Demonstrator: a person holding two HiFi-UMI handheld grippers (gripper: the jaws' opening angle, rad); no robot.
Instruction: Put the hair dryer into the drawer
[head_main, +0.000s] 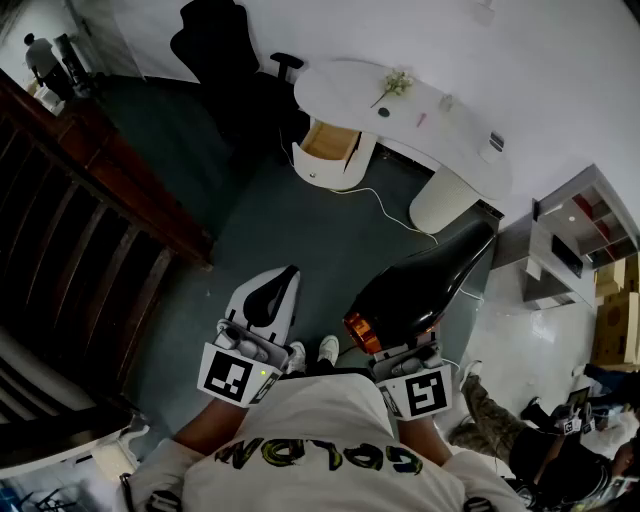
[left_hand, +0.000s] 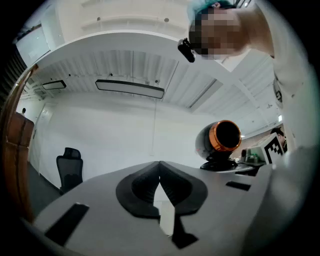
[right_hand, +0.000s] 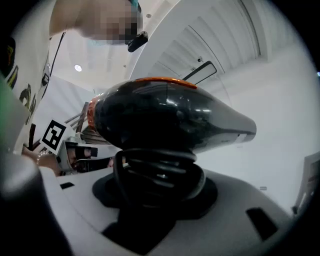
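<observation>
Grasps the hair dryer (head_main: 420, 285) by its cord-wound handle in the right gripper (head_main: 405, 355), near the body, well apart from the open drawer (head_main: 330, 142) at the far desk (head_main: 440, 120). Holds the left gripper (head_main: 280, 285) clenched on nothing. Could slide on the coiled cord and swing nozzle-down, or catch the drawer's rim.

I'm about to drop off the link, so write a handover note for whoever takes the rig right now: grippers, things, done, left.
Left gripper: jaws together, nothing between them.
Right gripper: shut on the hair dryer at its cord-wrapped handle, nozzle pointing ahead.
Drawer: open, under the white desk, across the floor ahead.
Done: dryer in hand, drawer open.
Left: carry the dryer over, lay it in the drawer, release.
</observation>
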